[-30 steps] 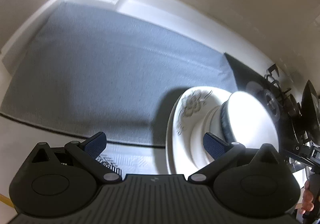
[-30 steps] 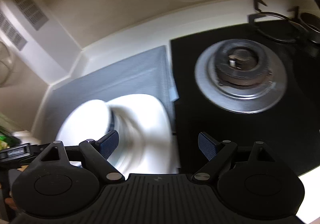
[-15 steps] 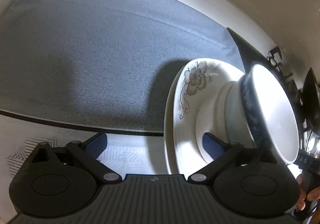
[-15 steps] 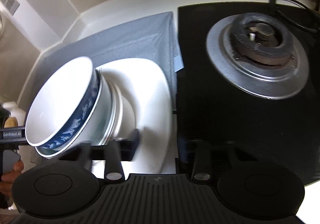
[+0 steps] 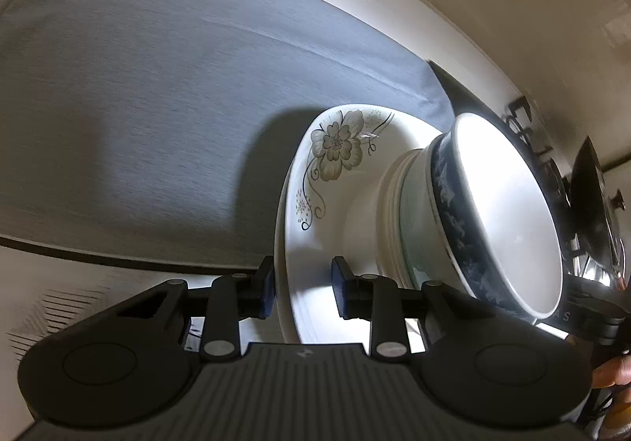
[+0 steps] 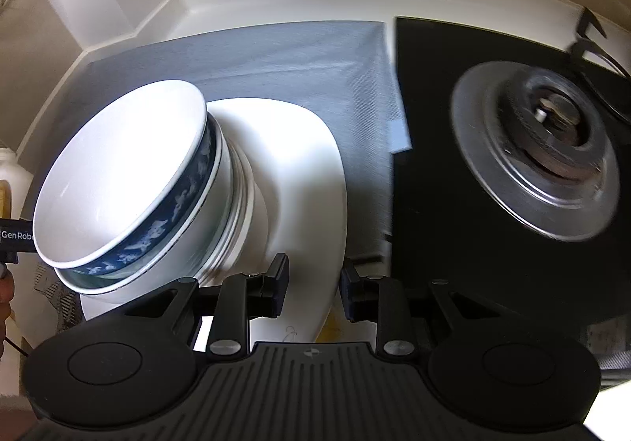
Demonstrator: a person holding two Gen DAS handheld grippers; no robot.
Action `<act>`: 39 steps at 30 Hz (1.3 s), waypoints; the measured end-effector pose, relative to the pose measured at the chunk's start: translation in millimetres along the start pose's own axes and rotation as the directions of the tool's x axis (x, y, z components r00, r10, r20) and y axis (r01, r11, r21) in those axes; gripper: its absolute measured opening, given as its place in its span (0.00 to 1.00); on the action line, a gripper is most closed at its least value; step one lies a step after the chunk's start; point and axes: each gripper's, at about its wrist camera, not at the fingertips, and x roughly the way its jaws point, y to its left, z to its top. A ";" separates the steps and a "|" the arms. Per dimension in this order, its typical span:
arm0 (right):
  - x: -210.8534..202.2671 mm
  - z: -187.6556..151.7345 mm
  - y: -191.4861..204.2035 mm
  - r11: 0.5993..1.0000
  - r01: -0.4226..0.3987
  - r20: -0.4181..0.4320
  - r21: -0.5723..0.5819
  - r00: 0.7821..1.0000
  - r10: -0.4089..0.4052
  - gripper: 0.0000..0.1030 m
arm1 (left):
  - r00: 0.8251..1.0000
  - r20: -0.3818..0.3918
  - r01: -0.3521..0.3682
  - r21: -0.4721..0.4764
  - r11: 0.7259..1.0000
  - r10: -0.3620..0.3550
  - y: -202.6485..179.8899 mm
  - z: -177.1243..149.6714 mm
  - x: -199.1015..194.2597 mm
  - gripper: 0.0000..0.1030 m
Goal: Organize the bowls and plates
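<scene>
Jaws first: closing on the left gripper point(image 5: 301, 291), with the near rim of the flowered plate point(image 5: 335, 212) between the pads and seemingly touched by both. Drawn together on the opposite rim of the same plate on the right gripper point(image 6: 313, 287), one pad inside the lip and one outside.

Sitting at the near corner of the grey mat point(image 5: 157, 86), right beside the black hob point(image 6: 434, 173), with a blue-banded bowl point(image 5: 501, 212) nested atop a stack of smaller dishes point(image 5: 394, 204) in its middle. Cannot tell whether resting on the mat or just clear of it.

Best handled by squeezing evenly on both sides, lifting level and together, and moving slowly: top-heavy, and likely to slide on glazed ware. Worth avoiding any roll of either wrist.

Ahead: open mat toward the back wall. To the side: burner point(image 6: 540, 153) and pan supports, plus a dark pan point(image 5: 591, 196) beyond the bowl, close enough to clip. White bench point(image 5: 59, 283) just this side of the mat.
</scene>
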 end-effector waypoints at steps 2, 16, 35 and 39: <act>4.4 6.2 5.5 1.000 -0.013 0.003 0.007 1.000 0.013 0.30 | 1.000 0.006 -0.012 -0.009 1.000 0.012 4.0 5.8 -1.2 0.31; 31.8 39.1 23.8 0.996 -0.086 0.019 0.018 0.996 0.086 0.32 | 0.984 0.105 -0.144 0.009 0.990 0.142 13.4 48.8 -5.5 0.58; -50.1 -21.9 89.1 0.999 0.014 0.241 -0.040 0.970 -0.004 0.89 | 0.843 0.354 -0.467 0.113 0.877 0.404 -22.5 -20.8 -111.4 1.00; -58.3 -38.1 99.3 0.999 0.025 0.256 -0.027 0.967 -0.018 0.92 | 0.854 0.339 -0.453 0.112 0.885 0.394 -25.2 -38.1 -117.7 1.00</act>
